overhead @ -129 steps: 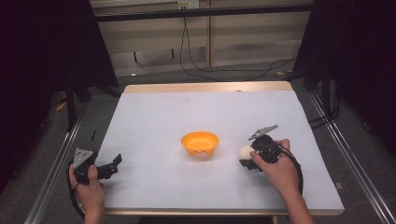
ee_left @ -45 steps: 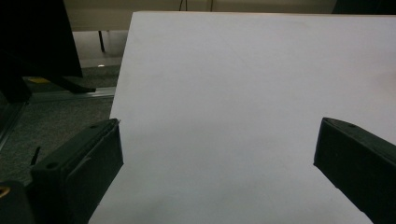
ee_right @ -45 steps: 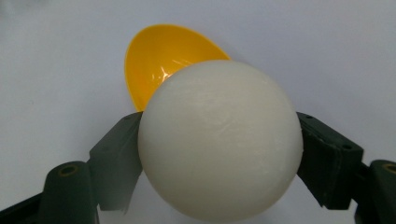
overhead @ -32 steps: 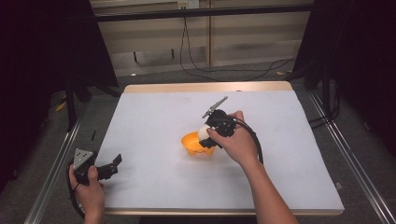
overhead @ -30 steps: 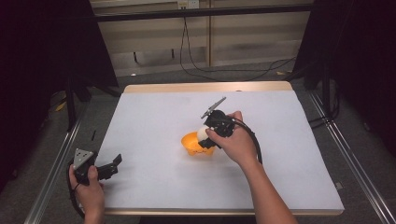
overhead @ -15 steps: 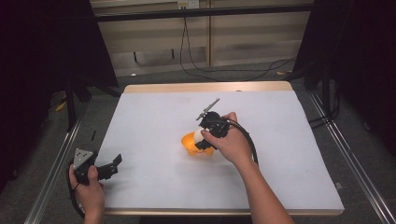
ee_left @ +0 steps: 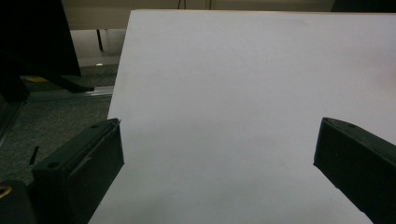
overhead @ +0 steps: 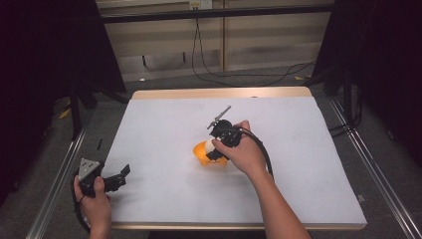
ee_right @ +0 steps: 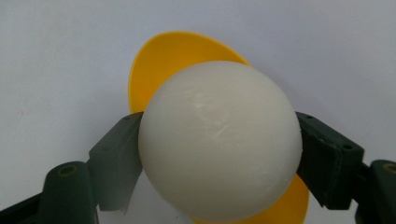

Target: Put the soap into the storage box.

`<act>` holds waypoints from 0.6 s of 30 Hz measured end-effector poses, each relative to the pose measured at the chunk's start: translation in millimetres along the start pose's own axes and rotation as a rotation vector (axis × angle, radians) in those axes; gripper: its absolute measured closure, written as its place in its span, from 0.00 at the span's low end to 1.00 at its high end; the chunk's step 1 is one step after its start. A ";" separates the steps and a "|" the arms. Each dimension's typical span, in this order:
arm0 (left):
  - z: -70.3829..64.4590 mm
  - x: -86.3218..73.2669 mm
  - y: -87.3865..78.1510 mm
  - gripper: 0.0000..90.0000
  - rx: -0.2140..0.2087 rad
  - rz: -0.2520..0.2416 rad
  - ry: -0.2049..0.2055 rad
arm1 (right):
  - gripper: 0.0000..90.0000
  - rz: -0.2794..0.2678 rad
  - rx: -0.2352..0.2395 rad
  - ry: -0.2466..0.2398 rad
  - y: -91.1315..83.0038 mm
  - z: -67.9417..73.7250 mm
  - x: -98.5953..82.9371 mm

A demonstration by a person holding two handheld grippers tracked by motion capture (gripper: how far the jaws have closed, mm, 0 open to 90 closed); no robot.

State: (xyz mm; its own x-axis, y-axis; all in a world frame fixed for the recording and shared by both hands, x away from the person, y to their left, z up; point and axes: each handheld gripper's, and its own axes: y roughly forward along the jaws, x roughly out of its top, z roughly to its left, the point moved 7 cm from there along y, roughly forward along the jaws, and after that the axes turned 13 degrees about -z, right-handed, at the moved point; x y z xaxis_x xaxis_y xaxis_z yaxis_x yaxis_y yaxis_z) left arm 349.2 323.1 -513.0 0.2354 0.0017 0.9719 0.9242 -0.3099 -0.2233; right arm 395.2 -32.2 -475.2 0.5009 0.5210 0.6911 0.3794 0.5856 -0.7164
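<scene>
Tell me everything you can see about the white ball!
The white ball is round, smooth and creamy white, with a dull, slightly waxy-looking surface and faint scuffs. The right gripper clamps it, one black jaw pressing each side. It hangs just above the orange bowl, which shows behind it in the right gripper view. In the high view the ball sits over the bowl near the middle of the white table. Whether it touches the bowl, I cannot tell.

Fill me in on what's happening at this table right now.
A person works two handheld grippers over a white table. The right gripper is shut on a white ball, holding it just above an orange bowl near the table's middle. The left gripper rests open at the near left corner, holding nothing.
</scene>
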 end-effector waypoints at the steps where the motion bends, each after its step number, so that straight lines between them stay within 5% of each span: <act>1: 0.1 0.0 0.0 0.02 0.000 0.000 0.000 | 0.26 -0.001 -0.001 0.001 0.1 -0.1 0.0; 18: 0.3 0.6 -1.0 0.01 0.001 -0.012 -0.004 | 0.28 -0.038 0.002 0.035 -6.6 -5.2 1.6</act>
State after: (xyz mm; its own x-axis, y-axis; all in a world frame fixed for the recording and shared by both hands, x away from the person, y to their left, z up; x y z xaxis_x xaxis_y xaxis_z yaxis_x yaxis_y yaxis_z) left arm 348.6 323.7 -512.2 0.2255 0.0093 0.9742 0.9273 -0.3085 -0.2118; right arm 397.6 -38.5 -469.9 0.5128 0.4768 0.7139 0.3970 0.6056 -0.6897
